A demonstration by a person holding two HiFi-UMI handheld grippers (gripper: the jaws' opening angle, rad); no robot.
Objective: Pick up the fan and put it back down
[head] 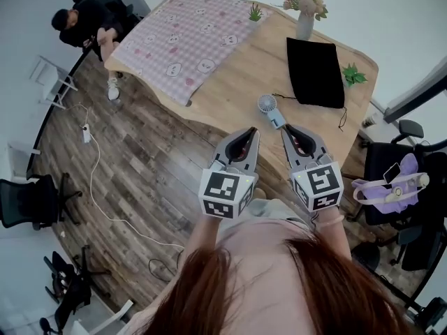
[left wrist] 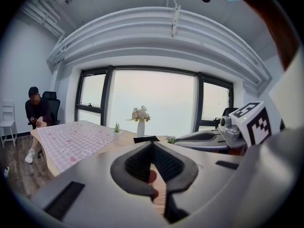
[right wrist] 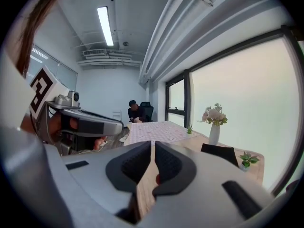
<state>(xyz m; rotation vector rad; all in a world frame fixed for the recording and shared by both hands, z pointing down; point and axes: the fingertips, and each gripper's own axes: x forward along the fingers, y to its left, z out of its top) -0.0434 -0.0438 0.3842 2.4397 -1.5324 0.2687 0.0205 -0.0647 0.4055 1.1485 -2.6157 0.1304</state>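
The small pale-blue round-headed handheld fan (head: 268, 106) lies flat just before the barely parted, empty right tongs (head: 286, 128); the left tongs (head: 252, 130) are closed, empty.

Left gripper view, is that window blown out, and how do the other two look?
Left gripper view: the window is washed out white, the ceiling bows, corners go black. Right gripper view: same white window, a bright ceiling light, black corners. Head view: even light, the table edge bows, the hair at the bottom is blurred.
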